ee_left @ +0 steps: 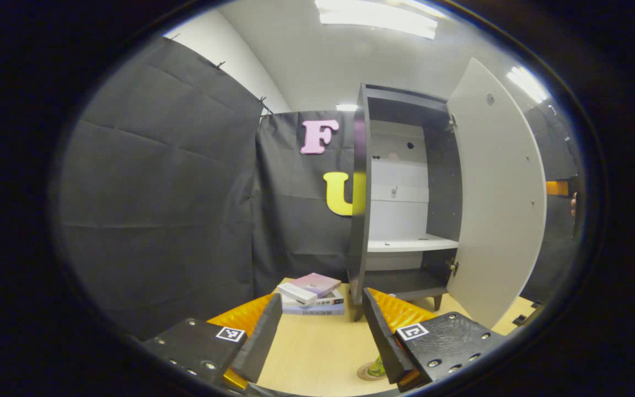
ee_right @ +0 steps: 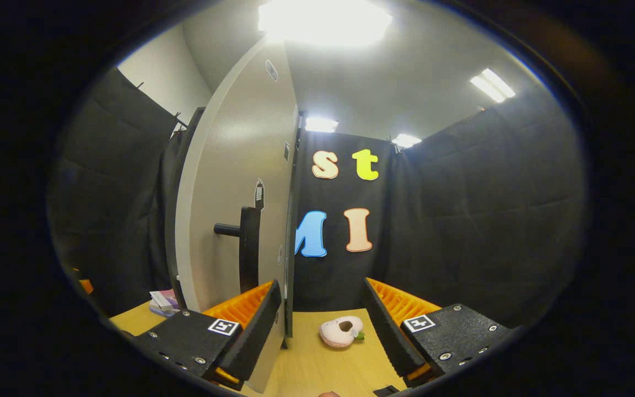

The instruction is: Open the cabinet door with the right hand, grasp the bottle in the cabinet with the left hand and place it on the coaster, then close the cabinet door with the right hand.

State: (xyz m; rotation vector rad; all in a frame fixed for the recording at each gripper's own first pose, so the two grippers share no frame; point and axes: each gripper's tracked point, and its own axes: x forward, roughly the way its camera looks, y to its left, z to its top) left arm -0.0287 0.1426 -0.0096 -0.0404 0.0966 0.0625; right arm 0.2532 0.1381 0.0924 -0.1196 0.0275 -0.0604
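Bottle (ee_left: 375,368) shows in the left gripper view only as a small green part low on the table (ee_left: 317,347), standing on the round coaster (ee_left: 366,375), just beside the inner edge of one finger of the left gripper (ee_left: 322,331); most of it is hidden, so I cannot tell more about it. This gripper is released, its two black and orange fingers wide apart with nothing between them. Behind it the dark cabinet (ee_left: 400,198) stands on the table with its door (ee_left: 496,204) swung wide to the side, and a white shelf (ee_left: 411,243) is seen inside. A small stack of books (ee_left: 312,295) lies on the table just beside the cabinet. In the right gripper view the right gripper (ee_right: 323,320) is also released, fingers apart and holding nothing. The outer face of the door (ee_right: 229,209) is close in front of it, with the black handle (ee_right: 246,248) above one finger. A small pink soft toy (ee_right: 341,332) lies on the table between the fingers, farther off.
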